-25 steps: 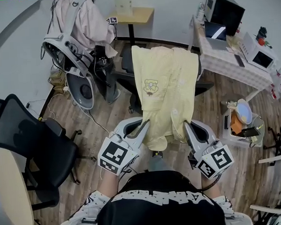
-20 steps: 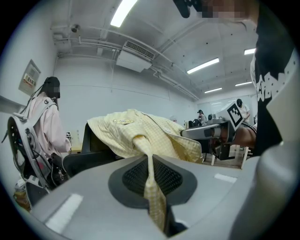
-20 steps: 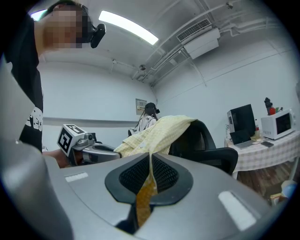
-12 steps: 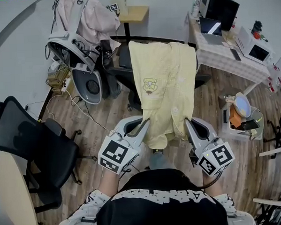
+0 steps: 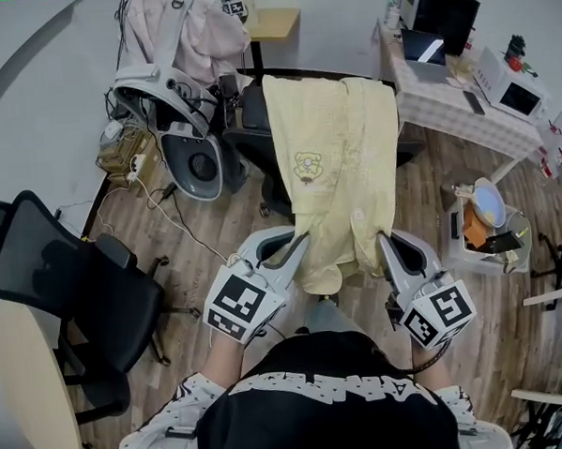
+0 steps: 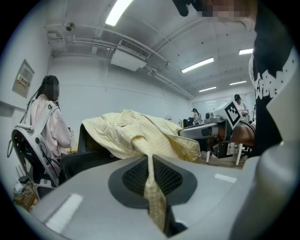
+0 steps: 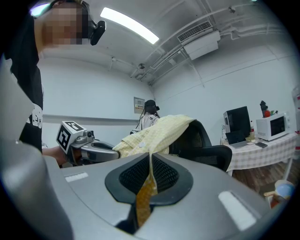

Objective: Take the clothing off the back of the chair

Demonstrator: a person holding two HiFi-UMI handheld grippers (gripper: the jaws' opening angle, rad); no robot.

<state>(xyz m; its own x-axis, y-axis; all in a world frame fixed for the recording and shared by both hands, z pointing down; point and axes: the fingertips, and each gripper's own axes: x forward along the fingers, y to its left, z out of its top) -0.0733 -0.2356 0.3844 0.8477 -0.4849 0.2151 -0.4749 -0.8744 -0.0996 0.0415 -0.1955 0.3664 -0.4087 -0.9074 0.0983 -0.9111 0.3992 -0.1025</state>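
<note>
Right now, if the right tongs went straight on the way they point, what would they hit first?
The shirt they pinch: it runs from the right tongs up over the chair back, dead ahead. Behind the cloth the chair itself probably comes next, though depth is unclear.

pale yellow checked shirt [image 5: 339, 159] (cartoon patch), black chair [image 5: 252, 126]

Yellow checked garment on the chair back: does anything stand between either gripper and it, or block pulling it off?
Nothing visible does. The left gripper and the right gripper are each shut on the lower edge of the yellow checked garment, which drapes over the black office chair back.
</note>
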